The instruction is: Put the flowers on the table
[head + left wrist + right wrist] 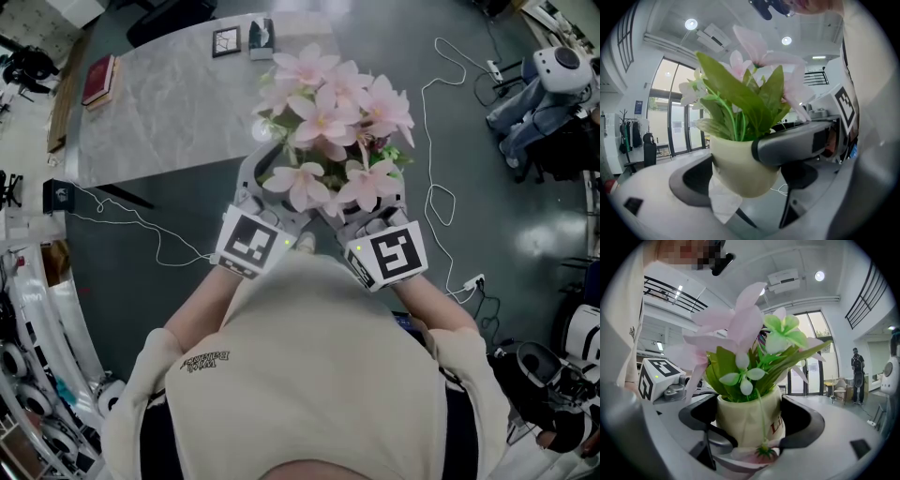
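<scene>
Head view: the flowers (333,131) are a dense bunch of pale pink, broad-petalled blooms with green leaves, matte and artificial-looking. They are held in the air before the person's chest, above the grey floor. The left gripper (265,192) is at 7 o'clock of the bunch and the right gripper (370,217) at 5 o'clock, each with a black-and-white marker cube. The table (169,103), a grey marbled slab with a rounded corner, lies at 10 o'clock of the flowers. On it are a red book (98,80) and two small cards (226,41). A thin white cable (431,192) loops over the floor at 3 o'clock

Left gripper view: the left gripper (743,183) is clamped on the pot (738,164), a smooth, cream, rounded vessel tapering downward. Glossy green leaves rise from it. A grey jaw of the other gripper crosses the pot's right side, and a white paper tag (722,202) hangs below the pot

Right gripper view: the right gripper (752,427) grips the same pot (745,420) between its dark curved jaws. The pot shows red lettering, partly hidden. One pink bloom (757,453) droops on a thin stem over the pot's front, at 6 o'clock
</scene>
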`<action>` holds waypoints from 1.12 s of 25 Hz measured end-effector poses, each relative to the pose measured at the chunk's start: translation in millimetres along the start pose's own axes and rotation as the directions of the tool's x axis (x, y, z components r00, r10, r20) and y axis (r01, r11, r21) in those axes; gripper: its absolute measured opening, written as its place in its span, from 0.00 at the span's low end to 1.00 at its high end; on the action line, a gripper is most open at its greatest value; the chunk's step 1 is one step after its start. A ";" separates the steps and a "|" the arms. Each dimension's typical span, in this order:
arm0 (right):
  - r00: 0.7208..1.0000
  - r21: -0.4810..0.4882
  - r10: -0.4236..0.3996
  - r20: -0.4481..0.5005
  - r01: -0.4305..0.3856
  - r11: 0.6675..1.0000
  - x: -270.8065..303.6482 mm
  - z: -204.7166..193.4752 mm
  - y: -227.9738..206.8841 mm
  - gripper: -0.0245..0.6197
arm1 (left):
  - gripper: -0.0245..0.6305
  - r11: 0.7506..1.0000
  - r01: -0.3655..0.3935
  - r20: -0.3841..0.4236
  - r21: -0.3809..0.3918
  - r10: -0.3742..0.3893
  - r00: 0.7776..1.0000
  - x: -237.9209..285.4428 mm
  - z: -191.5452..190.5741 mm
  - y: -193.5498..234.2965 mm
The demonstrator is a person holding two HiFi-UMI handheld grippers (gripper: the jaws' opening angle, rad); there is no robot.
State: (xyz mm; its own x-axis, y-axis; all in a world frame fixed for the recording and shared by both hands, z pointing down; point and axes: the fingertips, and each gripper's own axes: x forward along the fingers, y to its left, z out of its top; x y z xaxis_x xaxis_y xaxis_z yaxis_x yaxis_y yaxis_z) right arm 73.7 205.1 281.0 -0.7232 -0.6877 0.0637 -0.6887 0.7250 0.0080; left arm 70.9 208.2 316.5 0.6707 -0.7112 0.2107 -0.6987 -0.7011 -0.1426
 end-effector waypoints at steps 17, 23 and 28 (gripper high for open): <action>1.000 -0.028 0.019 0.022 -0.018 0.999 -3.7 6.3 -26.9 0.72 | 0.70 1.000 -0.026 0.022 0.006 0.026 0.999 25.8 11.8 -1.0; 0.999 -0.031 0.029 0.034 -0.028 0.999 6.9 9.6 -28.8 0.72 | 0.71 0.999 -0.038 0.023 0.007 0.037 0.999 27.5 12.5 10.2; 0.999 -0.031 0.020 0.037 -0.019 0.999 22.1 10.5 -30.8 0.72 | 0.71 0.999 -0.035 0.024 0.014 0.034 0.999 29.7 10.7 25.6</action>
State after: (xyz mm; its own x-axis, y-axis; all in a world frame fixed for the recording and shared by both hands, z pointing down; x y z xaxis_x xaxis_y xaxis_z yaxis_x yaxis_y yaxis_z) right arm 78.4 167.2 271.7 -0.7380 -0.6743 0.0269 -0.6733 0.7384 0.0376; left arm 75.6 168.6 308.8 0.6520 -0.7360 0.1821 -0.7180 -0.6765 -0.1636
